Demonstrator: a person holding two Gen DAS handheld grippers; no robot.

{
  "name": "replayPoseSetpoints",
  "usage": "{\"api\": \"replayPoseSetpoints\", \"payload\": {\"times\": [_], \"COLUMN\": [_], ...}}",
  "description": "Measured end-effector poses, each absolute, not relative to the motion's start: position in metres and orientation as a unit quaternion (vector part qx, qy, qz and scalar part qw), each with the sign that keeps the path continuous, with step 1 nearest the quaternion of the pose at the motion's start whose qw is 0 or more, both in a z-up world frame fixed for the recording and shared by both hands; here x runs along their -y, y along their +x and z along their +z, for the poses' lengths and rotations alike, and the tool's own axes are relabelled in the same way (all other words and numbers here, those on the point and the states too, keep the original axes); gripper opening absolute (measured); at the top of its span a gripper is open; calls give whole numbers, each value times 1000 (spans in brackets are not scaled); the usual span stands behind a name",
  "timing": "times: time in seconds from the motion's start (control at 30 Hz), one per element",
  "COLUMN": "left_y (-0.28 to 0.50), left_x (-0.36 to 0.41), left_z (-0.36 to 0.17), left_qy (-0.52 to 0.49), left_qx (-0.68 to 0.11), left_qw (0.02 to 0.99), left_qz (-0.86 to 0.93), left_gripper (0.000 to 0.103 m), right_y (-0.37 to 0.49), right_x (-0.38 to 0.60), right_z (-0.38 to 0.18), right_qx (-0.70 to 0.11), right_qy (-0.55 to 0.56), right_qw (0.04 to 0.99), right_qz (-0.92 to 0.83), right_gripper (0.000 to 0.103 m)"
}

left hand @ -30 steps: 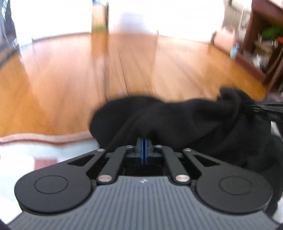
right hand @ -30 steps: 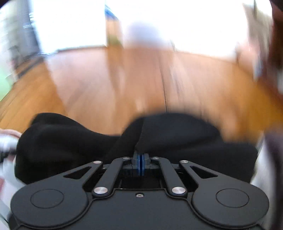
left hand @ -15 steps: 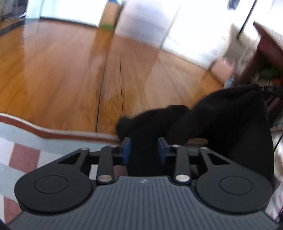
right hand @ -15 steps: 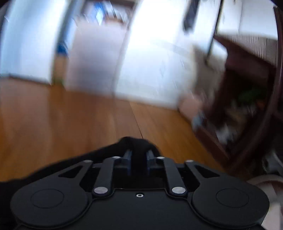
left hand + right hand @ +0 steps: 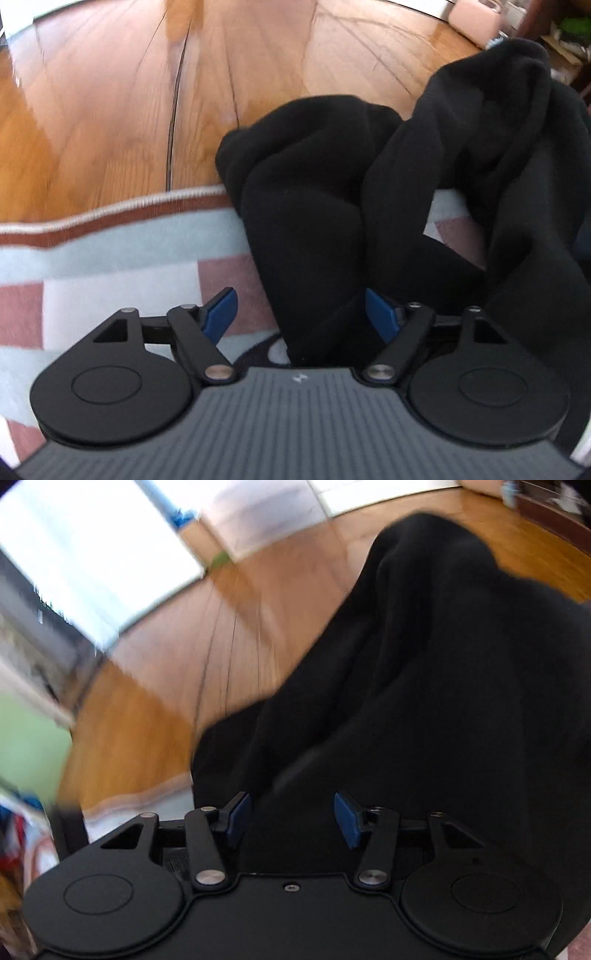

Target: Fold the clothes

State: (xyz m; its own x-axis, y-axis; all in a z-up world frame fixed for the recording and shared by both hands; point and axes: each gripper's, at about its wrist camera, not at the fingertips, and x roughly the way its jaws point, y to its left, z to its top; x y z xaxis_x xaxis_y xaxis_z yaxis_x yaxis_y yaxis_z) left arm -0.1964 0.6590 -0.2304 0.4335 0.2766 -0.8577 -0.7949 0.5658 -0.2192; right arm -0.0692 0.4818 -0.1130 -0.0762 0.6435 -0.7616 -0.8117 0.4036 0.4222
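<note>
The crumpled black fabric garment [image 5: 314,229] runs straight ahead between the opening, non-gripping jaws of both the left gripper [image 5: 300,314] and right gripper [image 5: 291,821], bunched rightward.

This is a room in a home. It has a shiny wood floor [image 5: 110,110] and a soft rug [image 5: 110,266] with pink and pale blue squares. At 1 o'clock stands a dark wood shelf [image 5: 569,40] full of small things.

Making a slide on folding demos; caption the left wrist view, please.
Left gripper opening, its blue fingers releasing a crumpled black garment onto a checked rug.
</note>
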Motion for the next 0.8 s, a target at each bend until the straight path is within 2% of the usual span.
{"api": "replayPoseSetpoints", "payload": {"times": [0.13, 0.27, 0.33, 0.4, 0.43, 0.47, 0.5, 0.53, 0.57, 0.67, 0.73, 0.77, 0.8], "left_y": [-201, -190, -181, -176, -174, -172, -170, -172, -176, -190, -199, -204, -210], "left_x": [-665, -655, -644, -638, -636, -634, -633, -633, -635, -642, -643, -645, -647], "left_z": [-233, -235, -232, -231, -232, -232, -233, -231, -226, -212, -199, -191, -183], "left_qy": [-358, -342, -303, -273, -260, -247, -234, -228, -228, -229, -215, -207, -204], "left_qx": [-400, -433, -441, -444, -444, -445, -445, -439, -428, -391, -366, -352, -336], "left_qw": [778, 781, 796, 803, 804, 806, 807, 809, 809, 810, 815, 817, 817], "left_qz": [326, 293, 283, 291, 297, 302, 308, 318, 332, 372, 395, 408, 422], "left_gripper": [79, 82, 82, 78, 63, 43, 35, 16, 8, 6, 5, 5, 5], "right_y": [-92, -110, -101, -91, -88, -85, -82, -79, -75, -68, -66, -67, -68], "right_x": [-492, -500, -501, -499, -498, -498, -499, -499, -499, -498, -497, -499, -501], "right_z": [-131, -129, -135, -145, -151, -155, -160, -162, -164, -166, -166, -167, -168], "right_qx": [-480, -470, -465, -462, -462, -468, -474, -480, -487, -495, -489, -484, -480], "right_qy": [-152, -179, -183, -189, -193, -190, -187, -179, -172, -152, -137, -137, -138], "right_qw": [680, 682, 688, 693, 695, 695, 694, 692, 689, 690, 691, 685, 679], "right_qz": [533, 531, 526, 520, 516, 512, 508, 508, 508, 506, 515, 527, 538], "right_gripper": [56, 56, 59, 69, 71, 76, 78, 78, 78, 76, 52, 32, 17]}}
